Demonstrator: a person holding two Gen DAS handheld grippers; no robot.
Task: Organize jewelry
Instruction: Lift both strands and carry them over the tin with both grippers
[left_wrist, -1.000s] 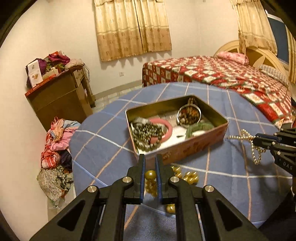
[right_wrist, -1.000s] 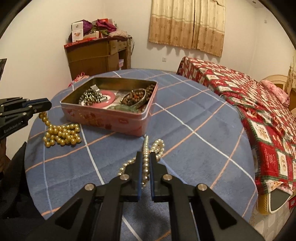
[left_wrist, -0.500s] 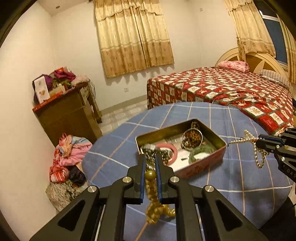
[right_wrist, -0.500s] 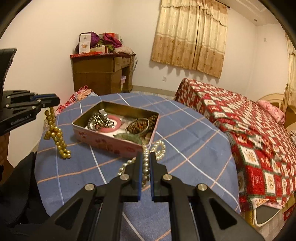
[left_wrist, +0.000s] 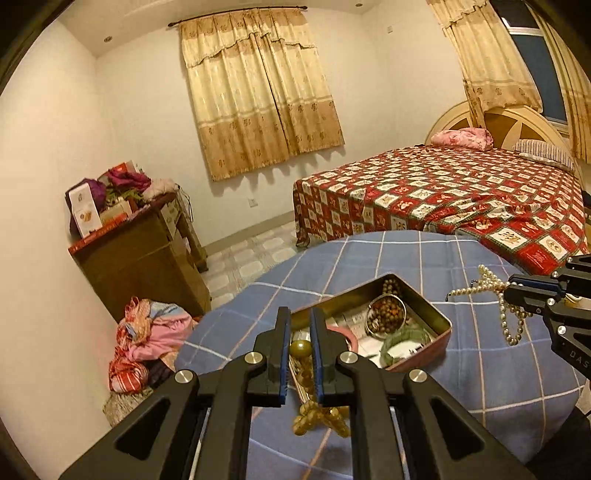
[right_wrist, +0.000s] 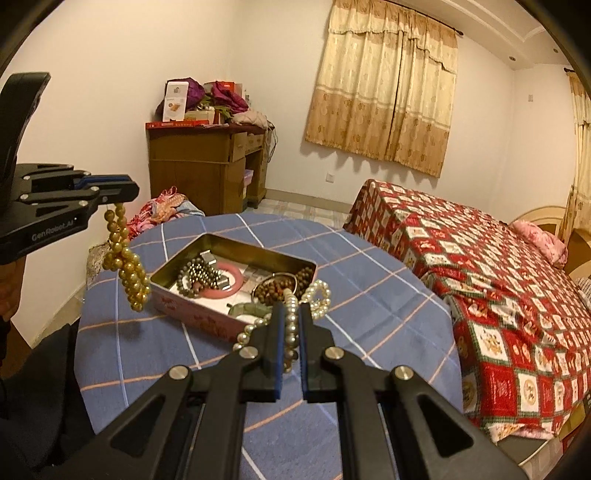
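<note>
My left gripper (left_wrist: 297, 325) is shut on a gold bead necklace (left_wrist: 320, 417) that hangs free above the table; it also shows in the right wrist view (right_wrist: 127, 266). My right gripper (right_wrist: 291, 317) is shut on a white pearl necklace (right_wrist: 317, 299), lifted beside the tin; it also shows in the left wrist view (left_wrist: 506, 306). An open pink tin (right_wrist: 207, 317) on the blue checked tablecloth (right_wrist: 369, 295) holds a pink bangle (right_wrist: 231, 286), dark metallic beads (right_wrist: 197, 275), brown beads (right_wrist: 277, 288) and a green bracelet (left_wrist: 404, 338).
A bed with a red patterned cover (right_wrist: 498, 280) stands right of the round table. A wooden dresser (right_wrist: 207, 170) piled with things stands by the far wall. A heap of clothes (left_wrist: 147, 339) lies on the floor beside the table.
Both grippers have risen well above the table. The gold necklace has left the cloth and now hangs from my left gripper; the pearl necklace has lifted with my right.
</note>
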